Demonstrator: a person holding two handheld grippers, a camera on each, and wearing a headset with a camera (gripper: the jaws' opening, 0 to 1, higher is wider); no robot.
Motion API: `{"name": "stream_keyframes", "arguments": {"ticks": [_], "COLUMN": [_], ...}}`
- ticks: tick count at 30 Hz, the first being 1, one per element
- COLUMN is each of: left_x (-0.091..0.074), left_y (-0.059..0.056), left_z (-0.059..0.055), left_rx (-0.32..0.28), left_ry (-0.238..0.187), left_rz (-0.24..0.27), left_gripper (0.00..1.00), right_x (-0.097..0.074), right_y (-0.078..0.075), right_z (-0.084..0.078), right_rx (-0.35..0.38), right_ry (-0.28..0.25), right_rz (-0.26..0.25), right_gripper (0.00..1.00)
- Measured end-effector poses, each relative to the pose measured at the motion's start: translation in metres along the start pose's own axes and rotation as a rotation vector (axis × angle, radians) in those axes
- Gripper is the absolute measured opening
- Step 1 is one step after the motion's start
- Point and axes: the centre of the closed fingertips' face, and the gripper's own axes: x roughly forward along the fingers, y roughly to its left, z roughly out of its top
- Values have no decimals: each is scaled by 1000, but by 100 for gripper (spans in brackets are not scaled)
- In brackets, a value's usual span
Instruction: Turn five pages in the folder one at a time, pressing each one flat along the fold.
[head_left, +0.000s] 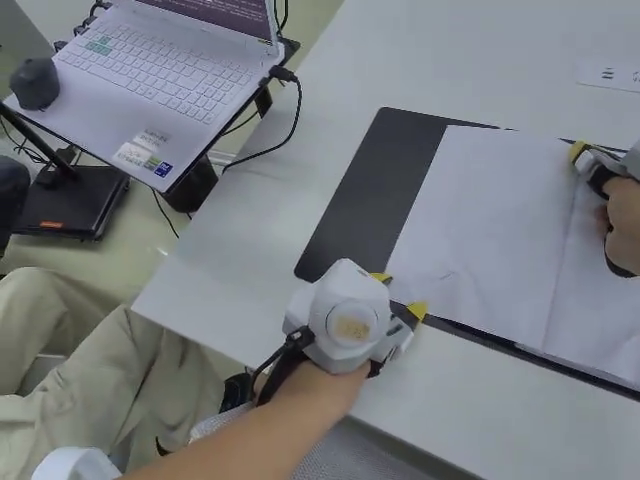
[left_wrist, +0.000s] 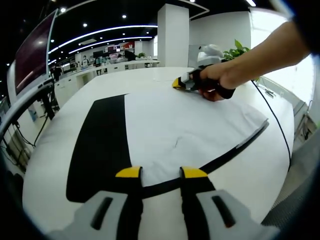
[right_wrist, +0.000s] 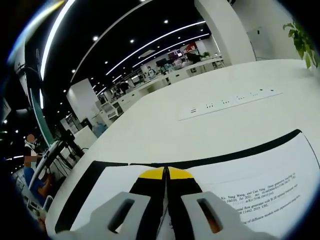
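- Folder (head_left: 365, 205): lies open on the white surface (head_left: 470, 60), with its black cover spread to the left and a white page (head_left: 490, 230) flat across it.
- Left tool (left_wrist: 161, 172): jaws parted and empty, at the folder's near edge.
- Right tool (right_wrist: 165, 173): jaws closed tip to tip over the paper near the far edge; whether they pinch a page cannot be told.
- Handling, as judged: pages thin, limp and easily creased; lift one by a free corner and press lightly along the fold.

Folder (head_left: 370, 200) lies open on your table (head_left: 480, 60)
Your left gripper (head_left: 400, 295) sits at its near edge, your right gripper (head_left: 583, 155) on the page (head_left: 480, 230) at the far right; the laptop (head_left: 160, 60) stands beyond the table's left edge
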Motion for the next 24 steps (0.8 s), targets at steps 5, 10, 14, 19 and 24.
{"name": "stream_keyframes", "arguments": {"ticks": [5, 10, 14, 19, 24], "left_x": [0, 0, 1, 2, 2], "left_y": [0, 0, 0, 0, 0], "left_z": [0, 1, 1, 0, 0], "left_rx": [1, 2, 1, 2, 2], "left_ry": [-1, 0, 1, -1, -2], "left_rz": [0, 0, 0, -1, -1], "left_gripper": [28, 28, 28, 28, 28], "right_x": [-1, -5, -16, -27, -41], "right_y": [-1, -1, 3, 7, 13], "right_z": [-2, -7, -11, -20, -28], "right_rx": [-1, -19, -15, 3, 17], "right_ry": [-2, 4, 9, 18, 21], "right_rz": [6, 19, 27, 35, 46], "right_gripper": [0, 0, 0, 0, 0]}}
